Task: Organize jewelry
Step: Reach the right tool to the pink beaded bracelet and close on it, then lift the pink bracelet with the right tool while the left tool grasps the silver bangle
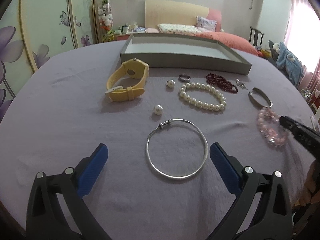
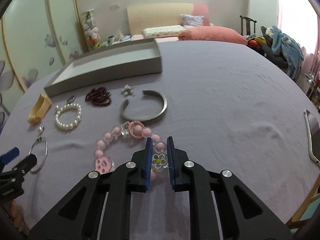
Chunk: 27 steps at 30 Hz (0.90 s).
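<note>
Pinching the pink glossy bead bracelet (image 2: 128,140) at its near side, my right tongs (image 2: 159,140) press one bead; beads are hard, slippery, on a limp string. My left tongs (image 1: 159,152) stand spread around the stiff silver bangle (image 1: 176,148), nearer me than the grey cardboard tray (image 1: 186,60).

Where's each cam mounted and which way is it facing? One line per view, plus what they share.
Left wrist: on the left claw, angled down across the table; its open blue fingers flank the silver bangle; the right claw's tip shows at far right.
Right wrist: on the right claw, angled down; its jaws are narrowed around the pink bead bracelet; left claw at lower left.
Shared: grey tray, pearl bracelet, yellow watch, silver cuff.
</note>
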### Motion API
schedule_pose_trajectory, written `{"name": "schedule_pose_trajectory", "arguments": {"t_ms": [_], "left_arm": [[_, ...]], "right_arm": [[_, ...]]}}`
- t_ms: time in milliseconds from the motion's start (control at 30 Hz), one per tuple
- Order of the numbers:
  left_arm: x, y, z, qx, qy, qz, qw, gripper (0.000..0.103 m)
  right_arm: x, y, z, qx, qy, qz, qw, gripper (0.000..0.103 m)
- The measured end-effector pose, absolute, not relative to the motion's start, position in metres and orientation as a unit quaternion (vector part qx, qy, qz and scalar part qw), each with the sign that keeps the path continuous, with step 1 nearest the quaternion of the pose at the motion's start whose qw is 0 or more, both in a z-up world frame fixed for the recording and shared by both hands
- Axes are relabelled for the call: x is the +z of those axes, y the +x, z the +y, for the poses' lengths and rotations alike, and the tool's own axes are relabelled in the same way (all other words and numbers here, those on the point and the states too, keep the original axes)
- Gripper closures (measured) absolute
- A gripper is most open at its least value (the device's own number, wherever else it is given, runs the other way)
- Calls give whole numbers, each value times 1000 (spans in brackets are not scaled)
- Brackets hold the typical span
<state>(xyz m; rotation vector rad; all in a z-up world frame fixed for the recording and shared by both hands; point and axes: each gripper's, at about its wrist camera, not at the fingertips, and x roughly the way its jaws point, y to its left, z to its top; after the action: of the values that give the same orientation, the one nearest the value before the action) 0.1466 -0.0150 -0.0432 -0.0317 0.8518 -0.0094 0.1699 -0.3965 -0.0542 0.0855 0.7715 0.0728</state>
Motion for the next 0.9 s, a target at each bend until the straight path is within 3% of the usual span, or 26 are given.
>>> {"name": "schedule_pose_trajectory", "arguments": {"t_ms": [600,633,733,800,833,867,900], "left_arm": [[-50,166,-32,6,4,445,895,6],[-51,166,-32,6,4,446,895,6],[-50,166,-32,6,4,445,895,6],[-50,167,-32,6,4,445,895,6],[-50,166,-32,6,4,445,895,6],[-50,167,-32,6,4,445,896,6],[-50,167,-32,7,3,444,896,7]], "right_arm": [[-58,185,-398,46,30,392,918,85],[-58,186,-398,47,31,393,918,84],[-59,189,-397,50,30,396,917,67],[-60,190,-395,49,25,396,916,64],[-61,190,-393,48,16,397,916,66],[-61,190,-391,48,6,395,917,86],[-61,189,-390,50,0,394,918,87]]}}
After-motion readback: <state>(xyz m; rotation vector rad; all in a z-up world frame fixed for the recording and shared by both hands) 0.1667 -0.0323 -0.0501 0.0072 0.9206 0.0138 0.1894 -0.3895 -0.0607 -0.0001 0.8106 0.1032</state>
